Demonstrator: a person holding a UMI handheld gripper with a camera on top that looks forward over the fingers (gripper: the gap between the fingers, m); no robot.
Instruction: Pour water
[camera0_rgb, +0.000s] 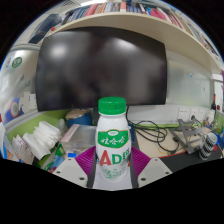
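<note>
A dark monitor (100, 68) filled the background above a cluttered desk (160, 150) with black cables (150, 130). The gripper (112, 168) was clamped on a white bottle (112, 150) with a green cap (112, 105), held upright between both pink pads (140, 162).

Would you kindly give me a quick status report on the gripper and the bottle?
Gripper shut on bottle. Bottle upright, green cap on. Monitor beyond, nothing blocking.
</note>
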